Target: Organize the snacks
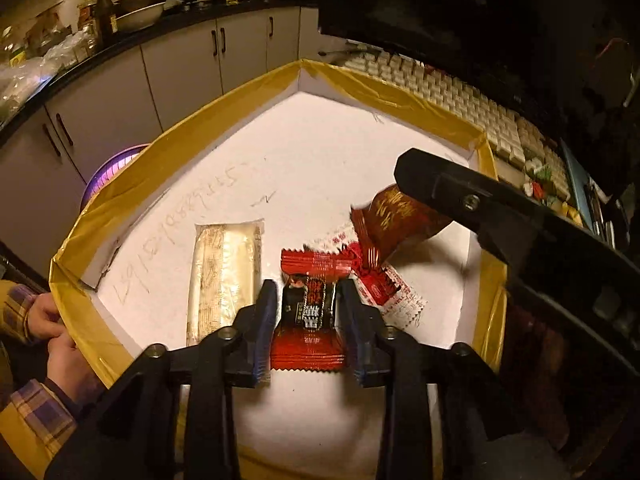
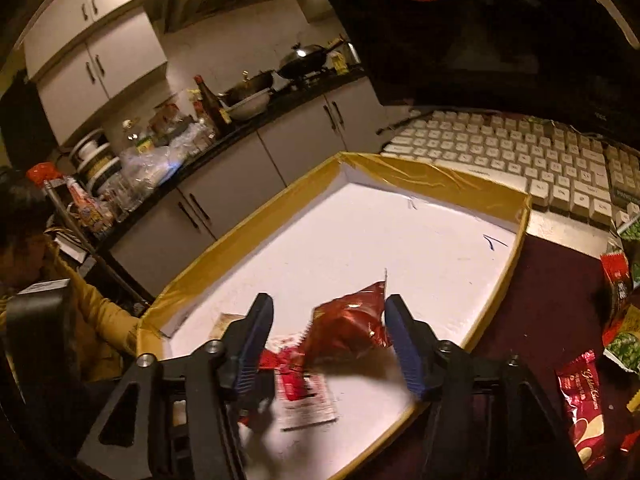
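Observation:
A white tray (image 1: 192, 128) with a gold taped rim holds the snacks. My left gripper (image 1: 308, 286) hangs low over it, jaws open, with a red and black packet (image 1: 308, 336) lying flat between the fingers; the pads do not press on it. My right gripper (image 2: 329, 300) is open too. A crinkled red foil packet (image 2: 352, 324) sits loose and blurred between its fingers, near the right one. From the left wrist view that red foil packet (image 1: 400, 216) is just under the right gripper's finger (image 1: 440, 184). A pale cream packet (image 1: 224, 276) and a red and white packet (image 1: 388, 292) lie in the tray.
A white keyboard (image 2: 500, 148) lies behind the tray, under a dark monitor. Loose packets, one red (image 2: 580, 400) and some green (image 2: 624, 344), lie on the dark red tabletop to the right. A person's hands (image 1: 52, 320) hold the tray's left rim. Kitchen cabinets stand behind.

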`<action>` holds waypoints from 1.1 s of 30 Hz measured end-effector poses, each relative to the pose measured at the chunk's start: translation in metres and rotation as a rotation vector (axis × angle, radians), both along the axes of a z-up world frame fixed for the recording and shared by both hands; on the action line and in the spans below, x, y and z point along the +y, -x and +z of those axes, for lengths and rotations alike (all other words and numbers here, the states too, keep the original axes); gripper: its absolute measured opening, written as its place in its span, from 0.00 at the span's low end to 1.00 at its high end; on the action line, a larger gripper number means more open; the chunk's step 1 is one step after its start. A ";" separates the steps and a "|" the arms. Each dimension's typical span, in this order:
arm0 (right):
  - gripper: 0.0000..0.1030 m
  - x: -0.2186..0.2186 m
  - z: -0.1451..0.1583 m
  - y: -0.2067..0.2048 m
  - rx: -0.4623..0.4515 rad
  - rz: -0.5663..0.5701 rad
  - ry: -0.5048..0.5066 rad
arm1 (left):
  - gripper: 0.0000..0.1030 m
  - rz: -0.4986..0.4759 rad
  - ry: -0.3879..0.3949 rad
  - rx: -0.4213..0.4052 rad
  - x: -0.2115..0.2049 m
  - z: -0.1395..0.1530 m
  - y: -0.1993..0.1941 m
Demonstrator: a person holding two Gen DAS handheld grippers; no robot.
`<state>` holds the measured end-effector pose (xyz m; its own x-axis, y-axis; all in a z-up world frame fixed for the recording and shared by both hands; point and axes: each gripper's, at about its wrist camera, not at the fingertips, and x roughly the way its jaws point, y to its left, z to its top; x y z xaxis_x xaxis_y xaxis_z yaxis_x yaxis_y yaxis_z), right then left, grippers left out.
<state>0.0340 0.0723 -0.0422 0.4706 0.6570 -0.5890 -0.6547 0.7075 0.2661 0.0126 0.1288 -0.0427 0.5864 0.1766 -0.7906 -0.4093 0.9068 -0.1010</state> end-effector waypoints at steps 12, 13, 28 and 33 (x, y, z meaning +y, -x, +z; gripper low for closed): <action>0.72 -0.051 0.026 0.023 -0.032 -0.011 -0.202 | 0.71 0.036 0.097 -0.168 -0.002 0.016 0.024; 0.73 -0.066 0.026 0.027 -0.016 -0.019 -0.222 | 0.71 0.022 0.121 -0.184 -0.005 0.017 0.026; 0.73 -0.222 -0.025 0.033 0.152 -0.276 -0.260 | 0.71 -0.239 0.101 -0.253 -0.093 0.035 0.028; 0.73 -0.238 -0.014 0.037 0.086 -0.338 -0.204 | 0.71 -0.263 0.092 -0.239 -0.102 0.034 0.026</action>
<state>-0.0029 -0.1655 -0.0567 0.6353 0.5812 -0.5086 -0.3634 0.8061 0.4672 -0.0133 0.0272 -0.0091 0.7722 -0.0704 -0.6315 -0.1186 0.9604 -0.2521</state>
